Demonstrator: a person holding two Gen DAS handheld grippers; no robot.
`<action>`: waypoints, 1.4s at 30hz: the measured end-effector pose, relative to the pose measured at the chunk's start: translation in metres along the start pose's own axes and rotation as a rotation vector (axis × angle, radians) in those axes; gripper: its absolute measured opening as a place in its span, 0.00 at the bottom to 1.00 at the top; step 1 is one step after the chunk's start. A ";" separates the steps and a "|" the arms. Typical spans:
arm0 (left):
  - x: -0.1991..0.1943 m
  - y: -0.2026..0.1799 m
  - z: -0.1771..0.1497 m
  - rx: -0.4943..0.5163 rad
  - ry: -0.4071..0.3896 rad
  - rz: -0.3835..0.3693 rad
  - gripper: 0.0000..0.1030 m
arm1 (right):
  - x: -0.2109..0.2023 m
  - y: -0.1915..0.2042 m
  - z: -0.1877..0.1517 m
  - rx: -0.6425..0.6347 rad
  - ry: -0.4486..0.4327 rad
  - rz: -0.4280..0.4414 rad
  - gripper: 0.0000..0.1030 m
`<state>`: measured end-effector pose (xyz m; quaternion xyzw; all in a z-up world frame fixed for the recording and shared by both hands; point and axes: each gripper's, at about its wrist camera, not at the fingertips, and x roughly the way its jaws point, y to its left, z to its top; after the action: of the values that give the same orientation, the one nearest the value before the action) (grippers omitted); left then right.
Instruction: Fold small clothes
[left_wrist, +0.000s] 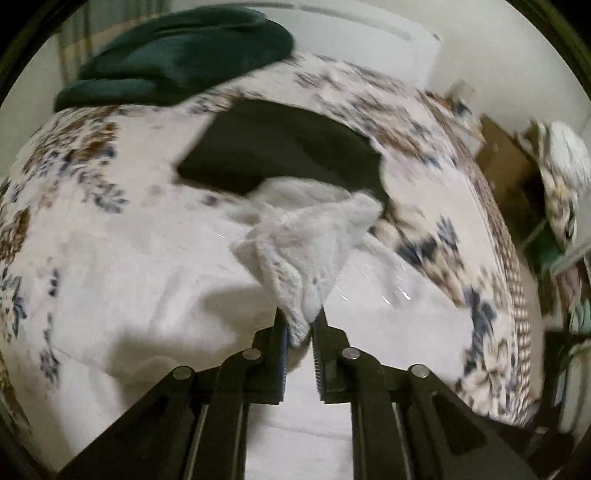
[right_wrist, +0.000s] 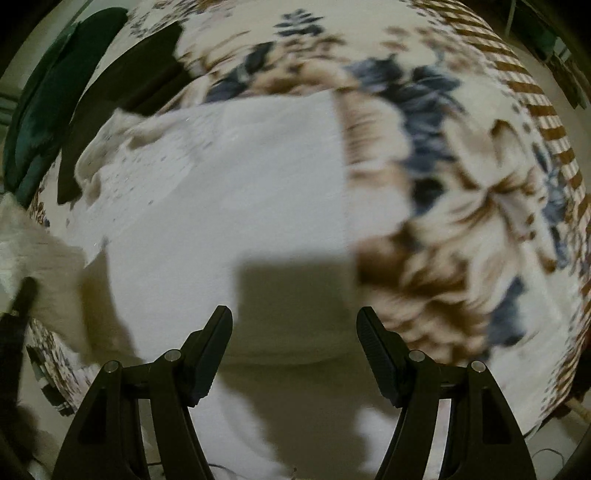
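From your left wrist view, the left gripper has its jaws drawn narrow and pinching the edge of a small white fleecy garment, which bunches up ahead of the fingertips over the white cloth spread on the floral bedspread. Beyond it lies a flat dark folded piece, and farther back a dark green folded pile sits at the edge of the bed. The picture is smeared, so the exact pinch point on the hem is hard to read. The fleece looks light, limp and fluffy: I judge it will drape and sag from one corner, so you will want a second hold on a free corner or edge opposite the pinch to spread it flat. From your right wrist view, the right gripper stands wide with nothing between its fingers, hovering over the bare white cloth. The fleecy garment shows at the far left edge, well apart from these jaws, with the dark piece and green pile above it.
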<state>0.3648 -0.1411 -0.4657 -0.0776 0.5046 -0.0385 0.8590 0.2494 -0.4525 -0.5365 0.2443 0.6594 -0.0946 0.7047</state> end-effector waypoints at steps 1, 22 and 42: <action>0.003 -0.011 -0.005 0.018 0.010 0.007 0.13 | -0.005 -0.010 0.004 0.002 0.004 0.011 0.70; -0.036 0.175 -0.063 -0.252 0.056 0.476 0.86 | 0.060 0.108 0.040 -0.085 0.116 0.150 0.62; 0.026 0.216 0.014 -0.193 0.043 0.469 0.86 | 0.022 0.065 0.064 -0.152 -0.022 -0.120 0.09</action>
<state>0.3868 0.0694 -0.5184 -0.0395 0.5284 0.2085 0.8220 0.3382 -0.4227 -0.5434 0.1493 0.6704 -0.0892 0.7213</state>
